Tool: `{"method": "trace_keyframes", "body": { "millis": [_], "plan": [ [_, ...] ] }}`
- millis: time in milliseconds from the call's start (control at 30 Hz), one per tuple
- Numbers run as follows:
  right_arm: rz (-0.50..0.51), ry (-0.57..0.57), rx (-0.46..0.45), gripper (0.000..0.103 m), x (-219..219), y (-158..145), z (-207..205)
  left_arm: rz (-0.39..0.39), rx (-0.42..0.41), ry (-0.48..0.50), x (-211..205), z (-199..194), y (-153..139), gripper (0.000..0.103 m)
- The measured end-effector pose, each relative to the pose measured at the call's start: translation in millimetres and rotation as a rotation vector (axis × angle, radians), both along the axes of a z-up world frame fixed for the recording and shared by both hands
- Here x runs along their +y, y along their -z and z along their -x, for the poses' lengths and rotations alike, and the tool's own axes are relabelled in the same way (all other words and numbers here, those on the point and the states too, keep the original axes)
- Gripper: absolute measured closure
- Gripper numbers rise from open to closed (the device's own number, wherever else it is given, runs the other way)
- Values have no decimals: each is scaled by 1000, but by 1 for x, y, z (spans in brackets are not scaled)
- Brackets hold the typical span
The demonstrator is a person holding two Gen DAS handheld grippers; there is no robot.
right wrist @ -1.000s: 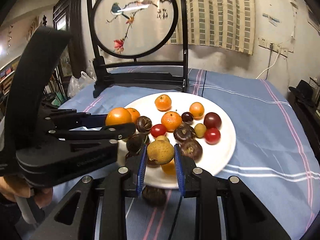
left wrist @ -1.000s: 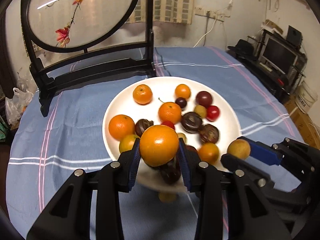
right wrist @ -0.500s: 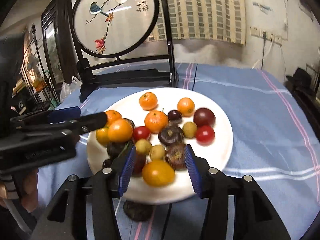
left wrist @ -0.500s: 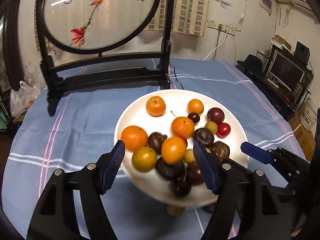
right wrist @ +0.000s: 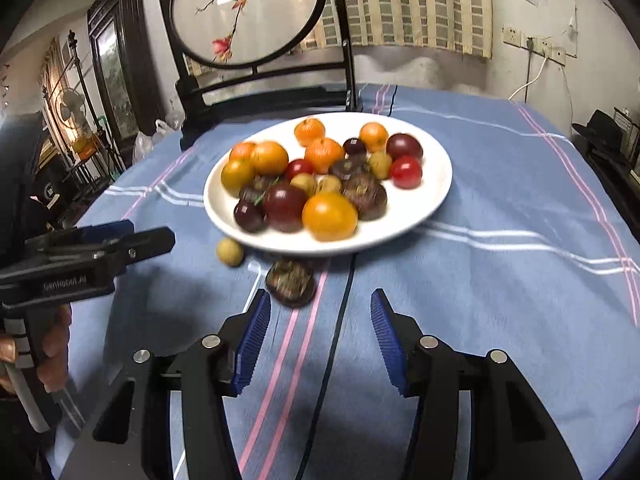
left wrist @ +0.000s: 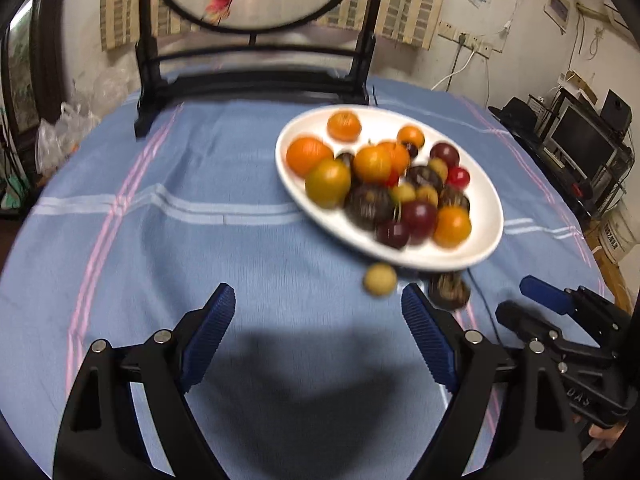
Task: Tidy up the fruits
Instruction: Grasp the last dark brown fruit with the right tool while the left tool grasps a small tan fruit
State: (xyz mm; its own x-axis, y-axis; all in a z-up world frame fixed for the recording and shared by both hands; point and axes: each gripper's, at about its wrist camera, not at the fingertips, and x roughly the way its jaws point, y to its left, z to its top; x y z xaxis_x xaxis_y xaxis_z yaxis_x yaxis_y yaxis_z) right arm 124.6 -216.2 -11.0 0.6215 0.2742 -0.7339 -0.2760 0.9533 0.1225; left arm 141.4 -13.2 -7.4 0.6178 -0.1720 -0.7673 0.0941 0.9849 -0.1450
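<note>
Both grippers hang spread and empty over the blue cloth, short of the fruit plate.

Nearest in the left wrist view, the left gripper (left wrist: 316, 320) has its jaws wide apart with nothing between them, above its own shadow on the striped blue tablecloth (left wrist: 180, 240). In the right wrist view, the right gripper (right wrist: 320, 324) is likewise spread and holds nothing. Just past its fingertips a dark brown fruit (right wrist: 291, 282) lies on the cloth, and a small yellow fruit (right wrist: 229, 251) sits to its left; both are off the plate, just beside its near rim. Beyond them the white plate (right wrist: 434, 184) carries a blurred heap of oranges, dark plums, red and small yellow fruits. Farthest back, a round painted screen (right wrist: 248, 12) in a black frame stands at the table's far edge.
</note>
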Motion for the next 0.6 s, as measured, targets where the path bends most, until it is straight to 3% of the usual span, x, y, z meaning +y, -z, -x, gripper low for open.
{"method": "trace_keyframes", "body": {
  "millis": [100,533,567,600],
  "plan": [
    [8,-10,13,50,7,4,3,48,44,7,4,5,16,20],
    [105,-3,67,50,45,30,-31,35,59,32,7,4,33,20],
    [107,-2,65,51,48,30,-34,34,56,32,6,4,32,20],
    [112,0,65,61,50,30,-36,28,56,32,5,4,32,19]
  ]
}}
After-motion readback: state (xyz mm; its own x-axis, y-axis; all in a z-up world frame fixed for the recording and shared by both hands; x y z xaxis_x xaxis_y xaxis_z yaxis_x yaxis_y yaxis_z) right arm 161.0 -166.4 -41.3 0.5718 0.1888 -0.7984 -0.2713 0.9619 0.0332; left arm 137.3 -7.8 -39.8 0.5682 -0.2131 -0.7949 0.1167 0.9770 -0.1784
